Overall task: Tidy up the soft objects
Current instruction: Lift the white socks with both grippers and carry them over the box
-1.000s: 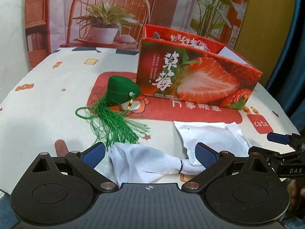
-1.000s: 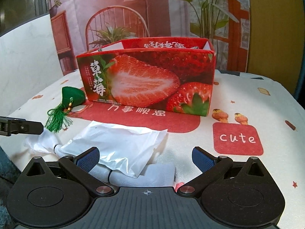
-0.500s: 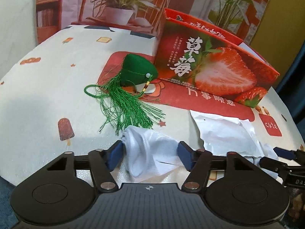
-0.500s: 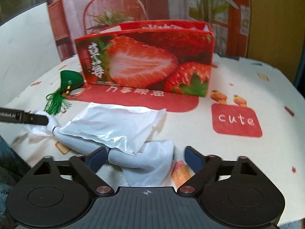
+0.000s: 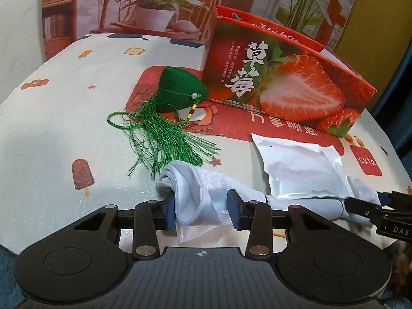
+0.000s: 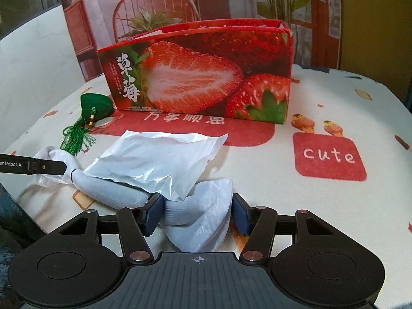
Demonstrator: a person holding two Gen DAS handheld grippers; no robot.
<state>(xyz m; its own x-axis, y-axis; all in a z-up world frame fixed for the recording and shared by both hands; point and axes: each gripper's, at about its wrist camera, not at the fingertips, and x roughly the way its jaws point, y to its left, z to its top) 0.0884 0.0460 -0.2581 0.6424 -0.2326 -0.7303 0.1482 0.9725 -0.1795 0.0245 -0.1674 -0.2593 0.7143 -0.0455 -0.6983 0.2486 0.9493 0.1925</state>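
Note:
A long white wrapped cloth (image 5: 198,193) lies along the table's near edge. My left gripper (image 5: 200,212) is shut on its left end. My right gripper (image 6: 197,212) is shut on its right end (image 6: 198,221). A white foil pouch (image 5: 301,170) lies on the cloth's middle and also shows in the right wrist view (image 6: 157,159). A green cone sachet with a tassel (image 5: 177,95) lies left of the red strawberry box (image 5: 283,82). The box's top is open (image 6: 200,74).
The table carries a white printed cloth with a red patch (image 6: 329,155) reading "cute" on the right. The table edge runs close under both grippers. A printed backdrop with a chair and plants (image 5: 154,13) stands behind.
Both grippers have moved forward and closed from wide open onto the two ends of the white cloth. The pouch, sachet and box have not moved.

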